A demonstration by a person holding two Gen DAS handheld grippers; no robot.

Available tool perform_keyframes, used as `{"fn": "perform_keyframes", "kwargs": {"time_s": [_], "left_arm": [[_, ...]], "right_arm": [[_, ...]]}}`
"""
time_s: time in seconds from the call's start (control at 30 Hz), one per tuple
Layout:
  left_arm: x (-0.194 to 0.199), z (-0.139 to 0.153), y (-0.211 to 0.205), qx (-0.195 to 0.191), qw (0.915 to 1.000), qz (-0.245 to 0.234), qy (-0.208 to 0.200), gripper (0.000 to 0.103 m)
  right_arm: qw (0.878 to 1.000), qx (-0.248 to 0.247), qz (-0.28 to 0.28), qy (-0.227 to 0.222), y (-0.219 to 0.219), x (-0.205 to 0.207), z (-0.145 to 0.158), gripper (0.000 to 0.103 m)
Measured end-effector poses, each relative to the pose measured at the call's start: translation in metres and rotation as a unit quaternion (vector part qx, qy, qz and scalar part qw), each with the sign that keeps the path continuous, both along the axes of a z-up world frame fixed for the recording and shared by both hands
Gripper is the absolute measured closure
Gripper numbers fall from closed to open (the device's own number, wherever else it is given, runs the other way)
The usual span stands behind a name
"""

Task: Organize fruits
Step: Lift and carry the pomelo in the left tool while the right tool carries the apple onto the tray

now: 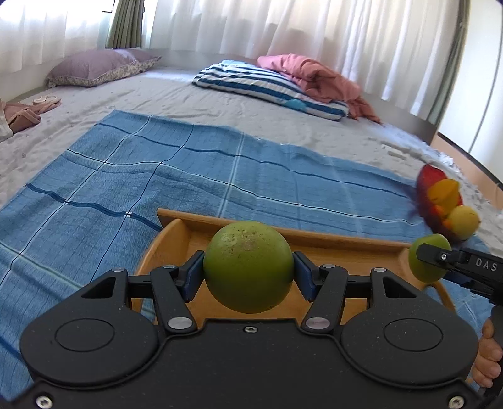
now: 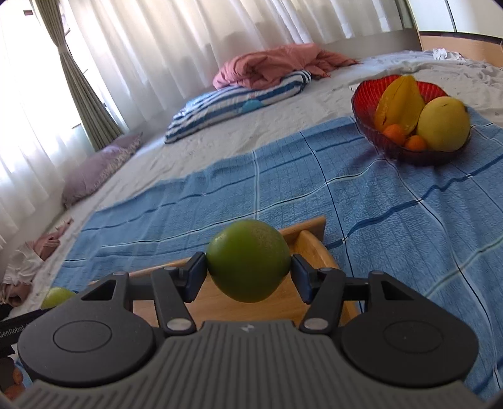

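A green round fruit [image 1: 248, 267] is clamped between the blue pads of the left claw [image 1: 248, 273], pressed on both sides and held above a wooden tray [image 1: 330, 242]. A second green fruit [image 2: 248, 261] is gripped in the same way by the right claw [image 2: 248, 267], over the tray's right end [image 2: 314, 248]. In the left wrist view, the right claw's fruit is seen at the right edge, and part of a hand [image 1: 489, 355] is visible at the lower right. The tray is laid on a blue checked cloth [image 2: 377, 201] spread over the bed [image 1: 188, 91]. Further right on the cloth, a red bowl [image 2: 364, 103] is set, in which a starfruit [image 2: 399, 103], a yellow mango [image 2: 443, 124] and small orange fruits [image 2: 394, 132] are kept. Beyond, a striped pillow [image 1: 270, 85], a pink blanket [image 1: 317, 78] and a purple pillow [image 1: 94, 67] are seen before white curtains [image 1: 283, 28].
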State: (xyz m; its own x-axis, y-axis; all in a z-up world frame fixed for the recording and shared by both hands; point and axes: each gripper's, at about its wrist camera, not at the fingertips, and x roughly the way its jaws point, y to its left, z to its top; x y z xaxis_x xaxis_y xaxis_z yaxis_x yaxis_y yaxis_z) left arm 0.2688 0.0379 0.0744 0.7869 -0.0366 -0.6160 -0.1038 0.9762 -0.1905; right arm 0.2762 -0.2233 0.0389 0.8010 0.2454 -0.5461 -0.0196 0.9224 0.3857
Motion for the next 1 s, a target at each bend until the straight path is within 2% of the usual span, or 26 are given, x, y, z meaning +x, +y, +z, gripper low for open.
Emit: {"fn": "perform_keyframes", "kwargs": {"time_s": [0.23, 0.53, 0.9, 1.0], "left_arm": [[0.029, -0.018, 0.002, 0.015, 0.9997, 0.006, 0.017, 0.046], [0.044, -0.036, -0.002, 0.023, 0.9989, 0.013, 0.038, 0.046], [0.048, -0.042, -0.012, 0.032, 0.9988, 0.007, 0.038, 0.046], [0.048, -0.042, -0.012, 0.034, 0.9987, 0.008, 0.038, 0.046]], "right_arm": [[1.000, -0.023, 0.011, 0.018, 0.010, 0.021, -0.014, 0.042], [0.998, -0.048, 0.013, 0.026, 0.019, 0.028, -0.021, 0.042], [0.998, -0.057, 0.011, 0.021, 0.021, 0.027, -0.022, 0.042], [0.998, -0.061, 0.019, 0.006, 0.020, 0.020, -0.025, 0.042]]}}
